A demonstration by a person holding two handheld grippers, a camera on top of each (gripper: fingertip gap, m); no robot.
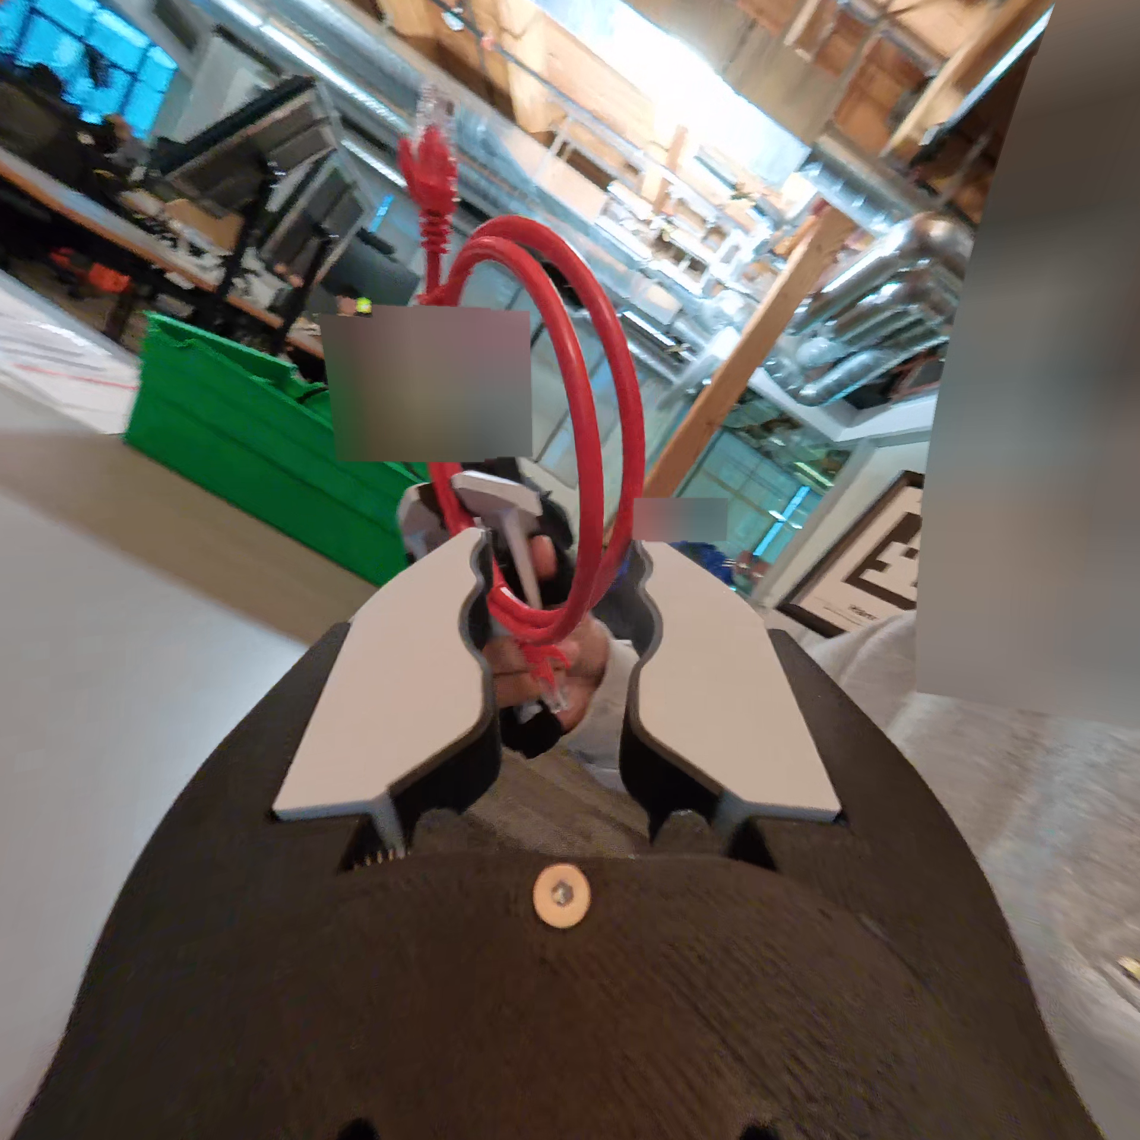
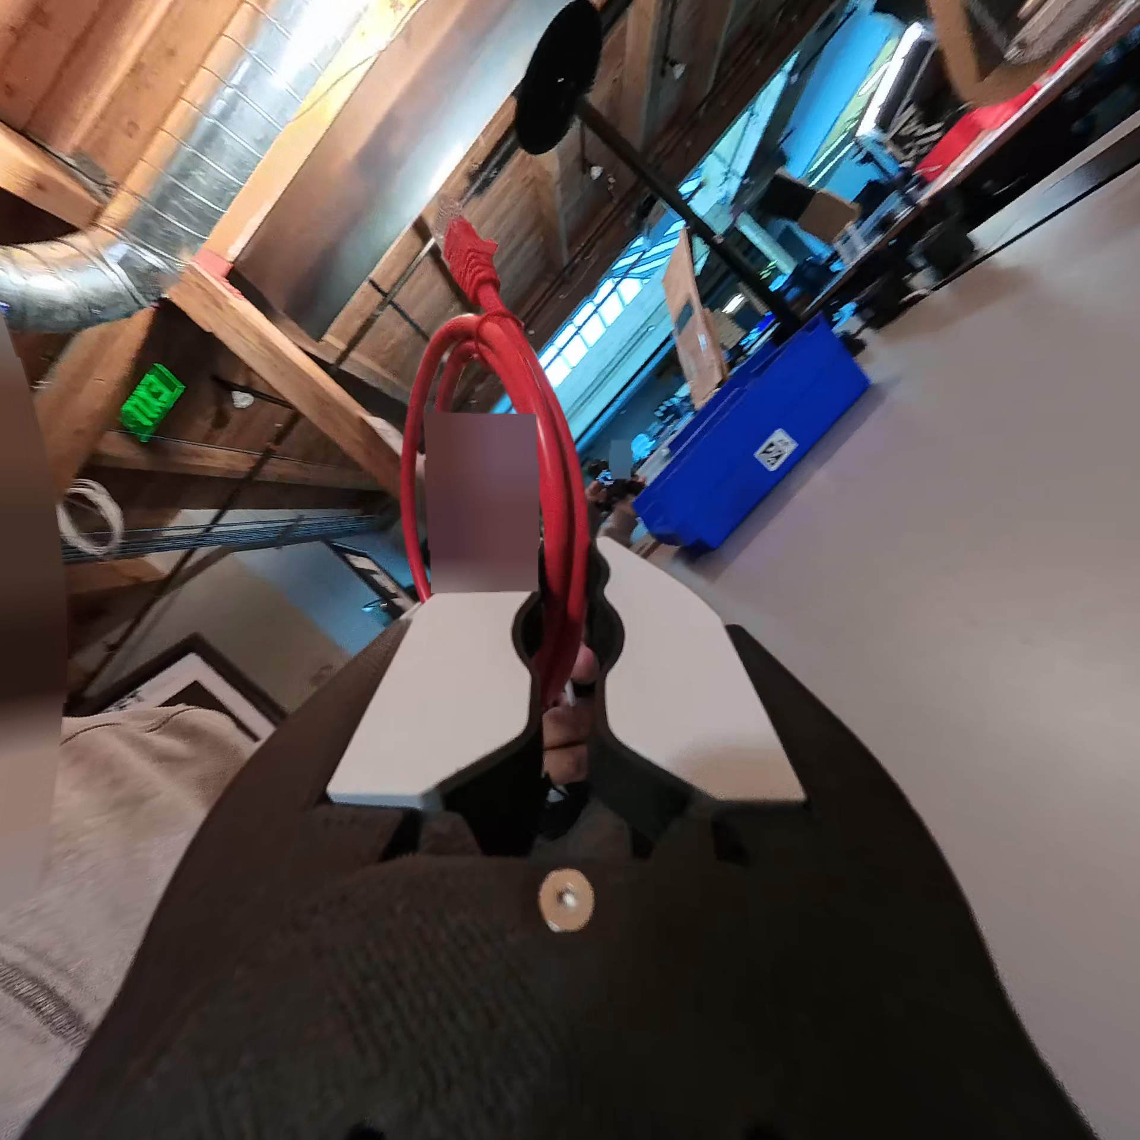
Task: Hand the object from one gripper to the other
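Left claw (image 1: 561, 543) stands wide apart, and the red cable (image 1: 623, 395) hangs in the air as an upright coil, its lower arc dipping between those two fingers and brushing near the left-hand one. Nothing pinched there yet. To take it cleanly, I'd centre both strands in the gap and squeeze before the other side lets go, keeping clear of the lower plug (image 1: 549, 678). Moving right, the right claw (image 2: 564, 586) sits drawn in narrow around the same coil, and it looks clamped on it, since nothing else holds the loop up. A blurred patch covers the coil's middle in both views, so how the turns are bundled is hidden, and the pad contact itself sits in shadow.
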